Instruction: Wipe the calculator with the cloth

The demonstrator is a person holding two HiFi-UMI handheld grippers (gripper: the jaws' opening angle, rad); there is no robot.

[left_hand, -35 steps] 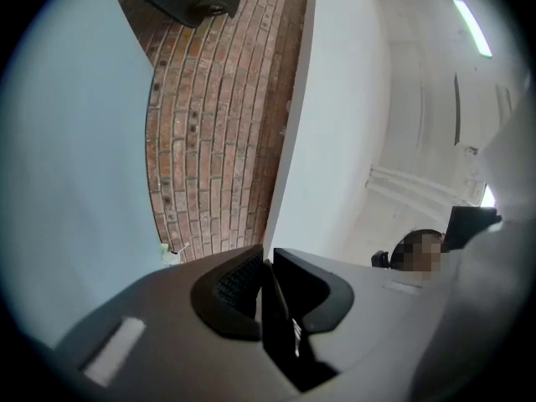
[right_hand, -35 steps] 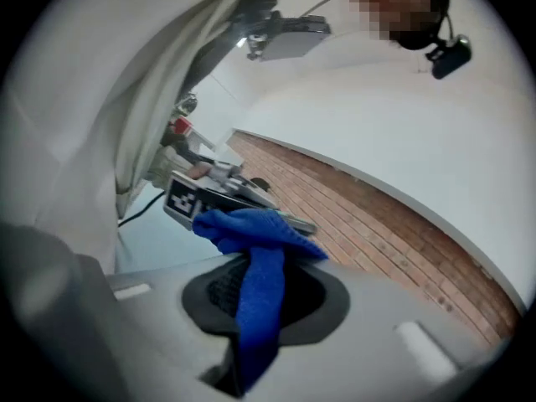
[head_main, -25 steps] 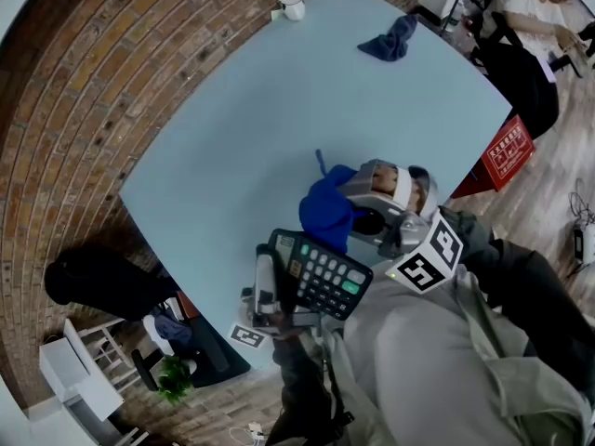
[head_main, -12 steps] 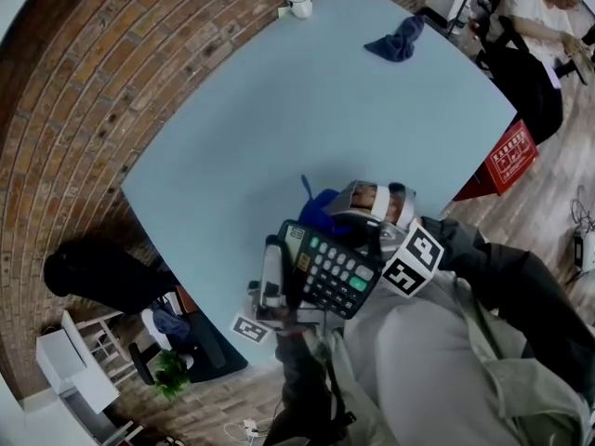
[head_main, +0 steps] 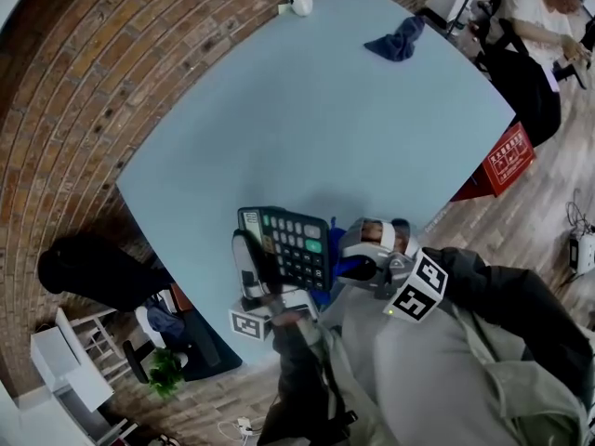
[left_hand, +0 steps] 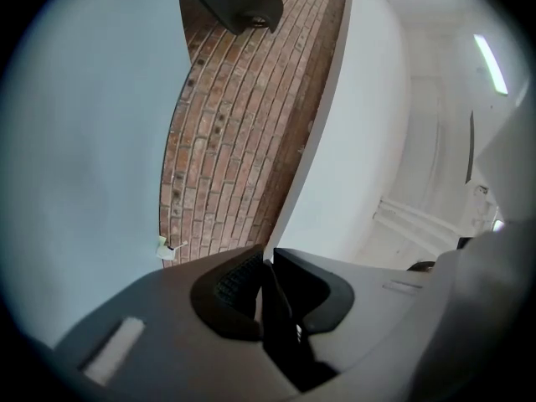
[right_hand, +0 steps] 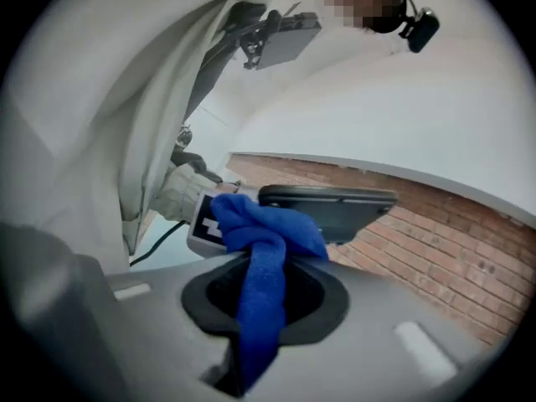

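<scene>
Showing its face to the head camera, the dark calculator has a small display, rows of pale keys and a few green ones. It is held up over the near edge of the pale blue table. The left gripper is clamped on its lower edge, and the left gripper view shows only that thin dark edge between the closed jaws. The right gripper pinches the bright blue cloth. The right gripper view alone shows the cloth's bunched end pressed against the calculator, seen edge-on just beyond the jaws.
</scene>
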